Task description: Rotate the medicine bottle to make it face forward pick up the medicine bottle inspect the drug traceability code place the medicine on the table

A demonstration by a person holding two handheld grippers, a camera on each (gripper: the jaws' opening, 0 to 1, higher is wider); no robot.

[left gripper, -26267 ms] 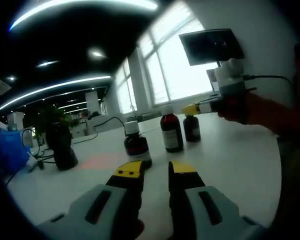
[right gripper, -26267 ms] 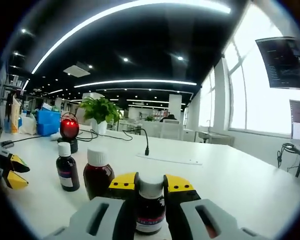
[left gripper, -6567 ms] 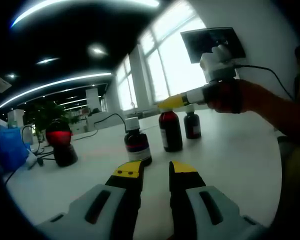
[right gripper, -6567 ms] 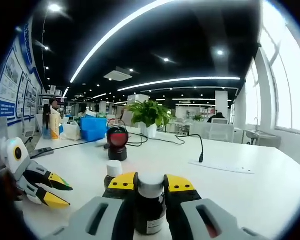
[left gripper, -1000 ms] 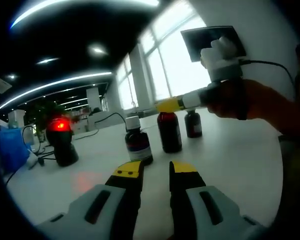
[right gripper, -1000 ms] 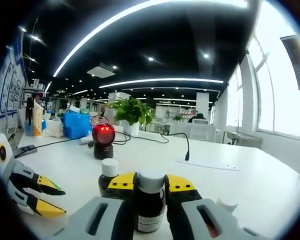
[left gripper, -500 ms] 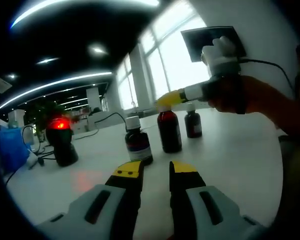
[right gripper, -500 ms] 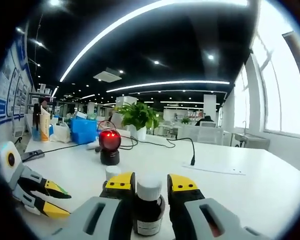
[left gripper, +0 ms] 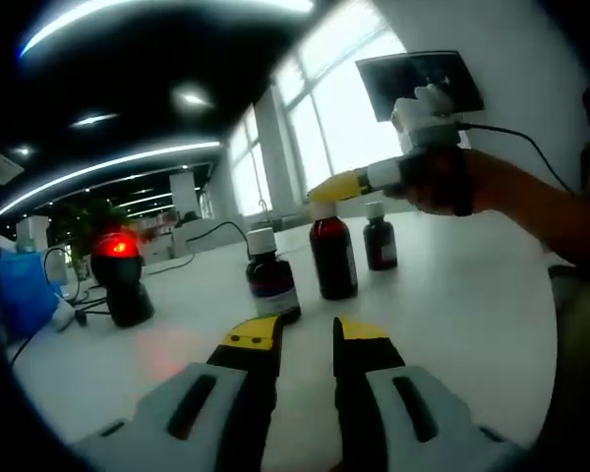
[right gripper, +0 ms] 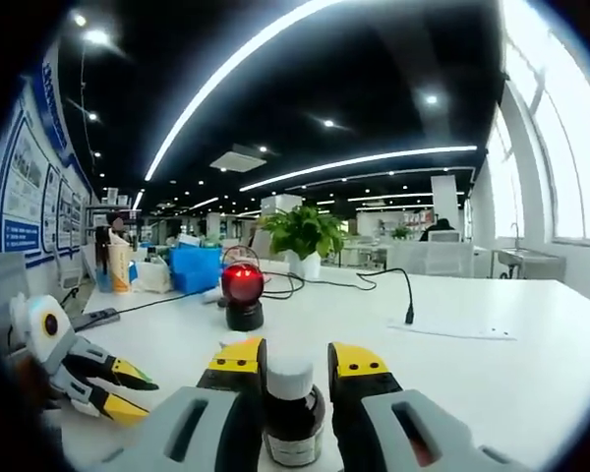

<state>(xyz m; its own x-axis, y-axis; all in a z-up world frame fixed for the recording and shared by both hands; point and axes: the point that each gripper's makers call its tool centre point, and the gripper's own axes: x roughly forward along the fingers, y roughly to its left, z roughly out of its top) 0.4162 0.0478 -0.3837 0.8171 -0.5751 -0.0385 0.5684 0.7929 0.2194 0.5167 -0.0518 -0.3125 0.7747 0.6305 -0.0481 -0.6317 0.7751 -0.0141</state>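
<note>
Across the left gripper view, the left gripper [left gripper: 305, 339] hovers low over the white table [left gripper: 452, 295], jaws parted with nothing between them, same as half a second ago. Three dark medicine bottles stand ahead: the near bottle [left gripper: 271, 280], the middle bottle [left gripper: 332, 258] and the far bottle [left gripper: 379, 238]. The right gripper [left gripper: 336, 187], held by a person's hand [left gripper: 442, 182], sits at the cap of the middle bottle. Scanner [left gripper: 118, 275] glows red at left.

Over in the right gripper view, the right gripper [right gripper: 298, 359] has the middle bottle [right gripper: 292, 408] between its yellow tips; a second ago the jaws pressed the bottle, now small gaps show on both sides, so the grip looks released. Bottle looks to be standing on the table [right gripper: 492, 374]. Likely the place step is done for this bottle. Left gripper [right gripper: 113, 388] shows at lower left, scanner [right gripper: 243, 295] beyond.
</note>
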